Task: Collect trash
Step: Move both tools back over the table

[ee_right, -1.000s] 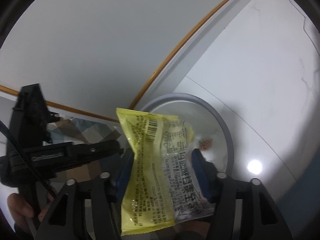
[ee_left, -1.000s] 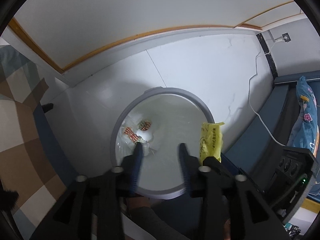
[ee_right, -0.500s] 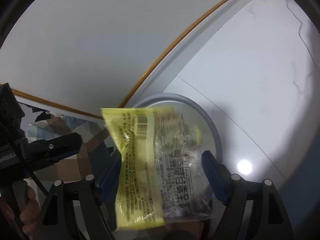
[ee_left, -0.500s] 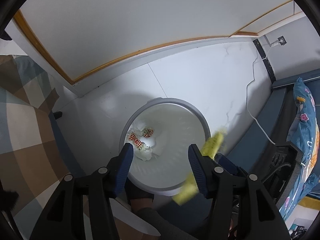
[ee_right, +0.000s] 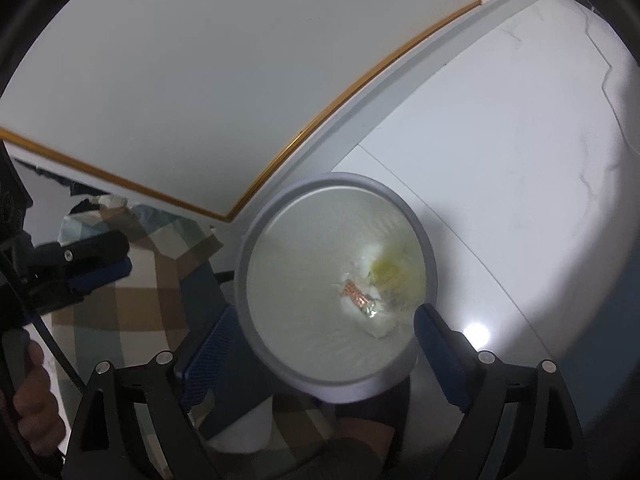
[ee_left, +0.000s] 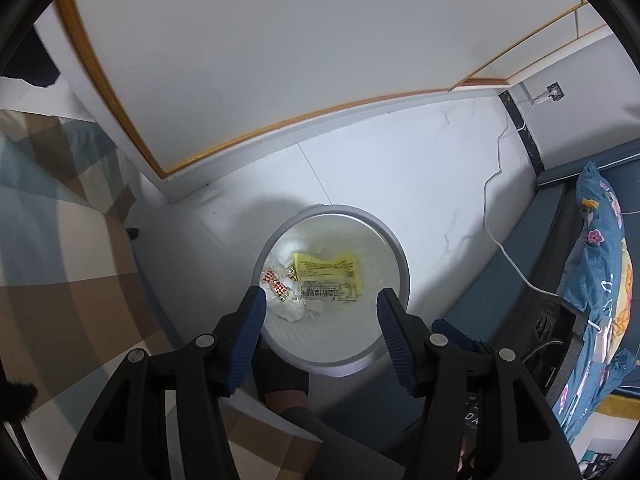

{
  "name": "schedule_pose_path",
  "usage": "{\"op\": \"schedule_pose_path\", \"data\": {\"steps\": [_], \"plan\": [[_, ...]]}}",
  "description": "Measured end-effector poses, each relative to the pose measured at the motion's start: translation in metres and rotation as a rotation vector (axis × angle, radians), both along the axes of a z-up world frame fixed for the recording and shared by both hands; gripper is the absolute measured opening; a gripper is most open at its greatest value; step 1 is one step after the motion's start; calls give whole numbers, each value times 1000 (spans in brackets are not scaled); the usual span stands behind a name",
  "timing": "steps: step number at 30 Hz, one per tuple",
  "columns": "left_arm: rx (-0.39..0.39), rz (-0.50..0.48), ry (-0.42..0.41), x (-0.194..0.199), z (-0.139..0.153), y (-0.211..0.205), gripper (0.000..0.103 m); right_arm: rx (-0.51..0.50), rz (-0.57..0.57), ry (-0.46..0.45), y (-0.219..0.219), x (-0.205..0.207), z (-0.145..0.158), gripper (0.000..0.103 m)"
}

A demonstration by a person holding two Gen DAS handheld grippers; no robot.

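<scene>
One yellow snack wrapper lay flat inside the grey trash bin, beside the red-checked candy wrappers and crumpled tissue, below and ahead of both grippers. A second earlier it hung between the right gripper pads; those jaws had just been opening and stood wide with nothing between them. Left gripper was also parted and empty, above the bin. This drop looked done; next piece of trash would need fetching.
</scene>
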State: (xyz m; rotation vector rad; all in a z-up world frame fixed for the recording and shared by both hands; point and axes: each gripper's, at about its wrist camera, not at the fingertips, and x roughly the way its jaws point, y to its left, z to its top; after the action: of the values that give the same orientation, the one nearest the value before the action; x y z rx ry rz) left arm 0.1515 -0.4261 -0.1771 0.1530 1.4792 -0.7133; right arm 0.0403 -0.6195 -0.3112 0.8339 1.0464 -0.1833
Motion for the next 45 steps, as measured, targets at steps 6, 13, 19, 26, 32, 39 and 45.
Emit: {"op": "schedule_pose_path", "data": {"steps": [6, 13, 19, 26, 32, 39, 45], "plan": [[-9, 11, -90, -7, 34, 16, 54, -30, -1, -42, 4, -12, 33, 91], [-58, 102, -221, -14, 90, 61, 53, -150, 19, -139, 16, -15, 101, 91], [-92, 201, -360, -20, 140, 112, 56, -277, 37, -262, 43, -23, 170, 91], [-101, 338, -552, -37, 180, 181, 75, -447, 104, -400, 83, -26, 247, 90], [-125, 431, -649, -44, 205, 235, 83, -483, 171, -545, 136, -29, 303, 90], [-131, 529, -738, -65, 228, 295, 85, -506, 290, -680, 210, -35, 337, 90], [-130, 630, -777, -74, 224, 351, 85, -497, 387, -751, 270, -30, 348, 90]]}}
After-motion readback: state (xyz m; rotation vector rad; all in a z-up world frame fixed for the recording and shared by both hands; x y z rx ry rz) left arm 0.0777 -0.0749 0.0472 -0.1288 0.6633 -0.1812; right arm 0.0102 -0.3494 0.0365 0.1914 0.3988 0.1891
